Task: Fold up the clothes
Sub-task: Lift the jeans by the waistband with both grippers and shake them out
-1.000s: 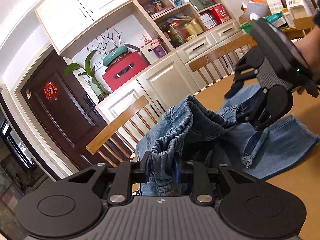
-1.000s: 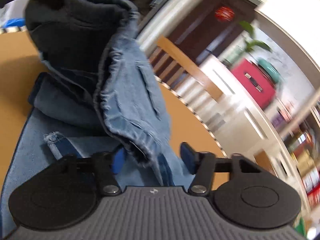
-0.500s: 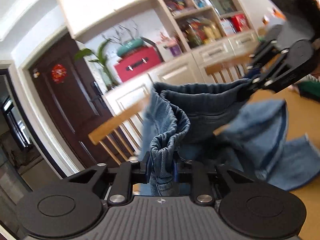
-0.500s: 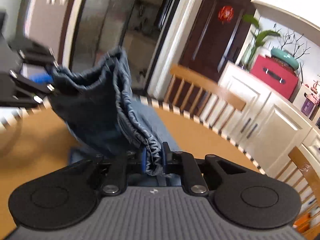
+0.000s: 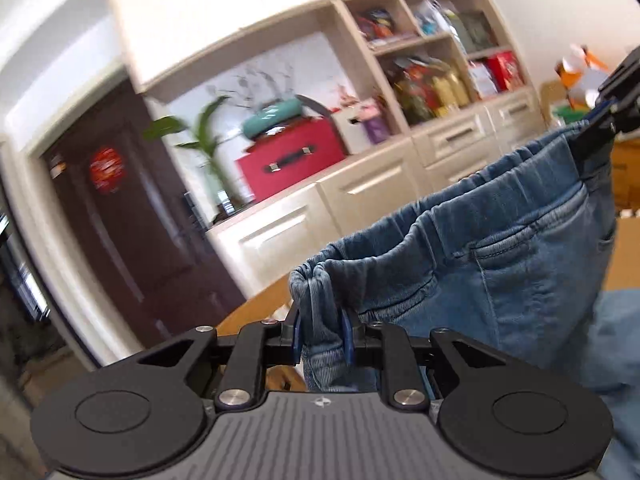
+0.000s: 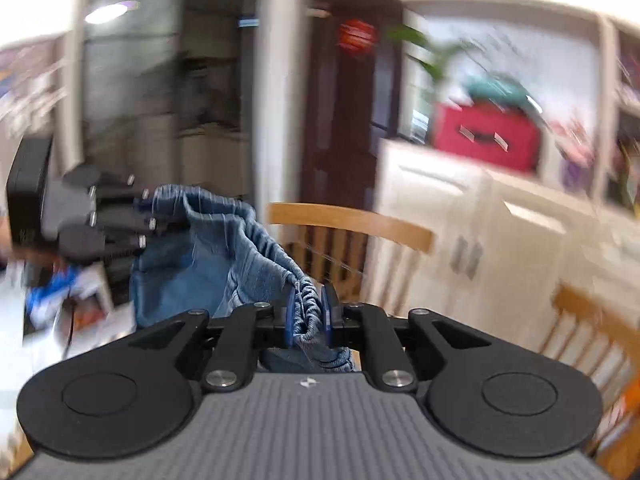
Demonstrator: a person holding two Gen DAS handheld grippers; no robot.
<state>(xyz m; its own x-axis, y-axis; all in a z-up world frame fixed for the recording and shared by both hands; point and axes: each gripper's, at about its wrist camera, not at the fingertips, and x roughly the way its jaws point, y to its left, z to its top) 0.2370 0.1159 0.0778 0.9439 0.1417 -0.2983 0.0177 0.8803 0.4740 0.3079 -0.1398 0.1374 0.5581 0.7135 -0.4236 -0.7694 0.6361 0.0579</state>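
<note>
Blue denim jeans (image 5: 500, 264) hang by their elastic waistband, stretched between both grippers in the air. My left gripper (image 5: 322, 334) is shut on one end of the waistband. My right gripper (image 6: 307, 316) is shut on the other end; it shows in the left wrist view (image 5: 600, 128) at the far right edge. The jeans (image 6: 208, 248) run from my right gripper to the left gripper (image 6: 140, 220), seen at the left in the right wrist view. The legs hang down out of sight.
A wooden chair (image 6: 352, 224) stands just beyond the jeans, another chair (image 6: 592, 320) at the right. White cabinets (image 5: 360, 200) with a red case (image 5: 288, 160) and a plant line the wall. A dark door (image 5: 120, 216) is at the left.
My right gripper closed on the waistband and both grippers lifted the jeans off the table. The waistband is now stretched wide between them, and the views have swung upward.
</note>
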